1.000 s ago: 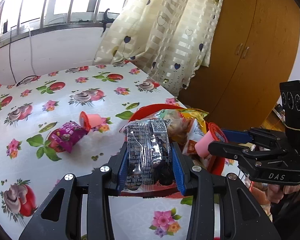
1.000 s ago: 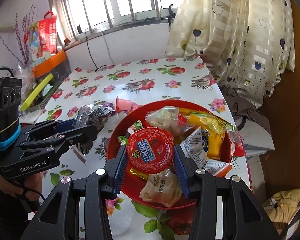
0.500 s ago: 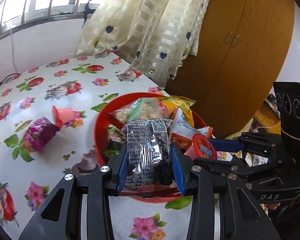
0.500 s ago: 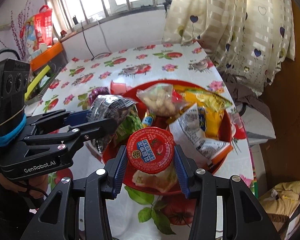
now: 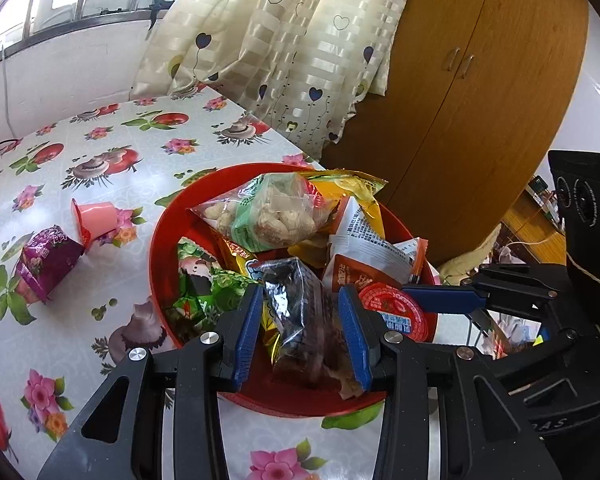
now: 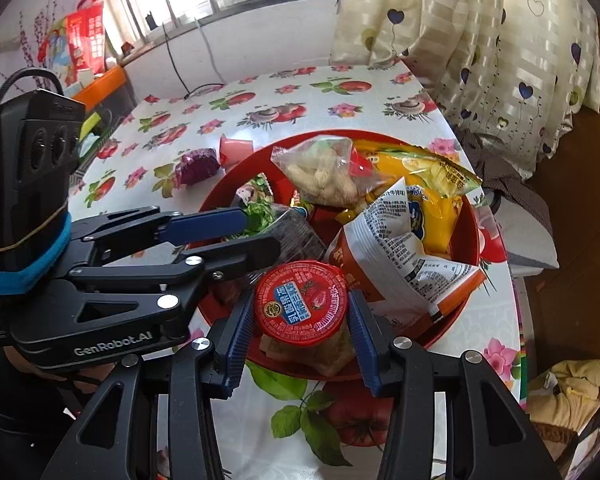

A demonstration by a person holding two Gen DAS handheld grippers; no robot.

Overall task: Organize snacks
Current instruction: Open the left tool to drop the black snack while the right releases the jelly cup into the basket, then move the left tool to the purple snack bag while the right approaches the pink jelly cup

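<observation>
A red bowl [image 5: 156, 240] [image 6: 476, 240] full of snack bags sits near the table's right edge. My left gripper [image 5: 302, 312] [image 6: 260, 232] is low over the bowl's near side, shut on a dark see-through snack packet [image 5: 300, 300] that leans left between the blue pads and reaches down among the bags. Just to its right, my right gripper [image 6: 302, 312] is shut on a jelly cup with a red foil lid [image 6: 302, 300] [image 5: 392, 312], held low over the bowl's near rim above a pale bag. Bags of nuts [image 5: 268, 212], yellow chips [image 6: 428, 176] and a white-orange pack [image 6: 400, 248] fill the bowl.
On the flowered tablecloth left of the bowl lie a pink jelly cup [image 5: 96, 218] [image 6: 236, 148] on its side and a purple packet [image 5: 46, 260] [image 6: 198, 166]. A curtain [image 5: 280, 40] and a wooden wardrobe [image 5: 480, 100] stand beyond the table's right edge.
Both grippers have sunk toward the bowl. The left one came in over it from the left, and its dark packet has tipped from upright to leaning. The jelly cup now sits lower.
</observation>
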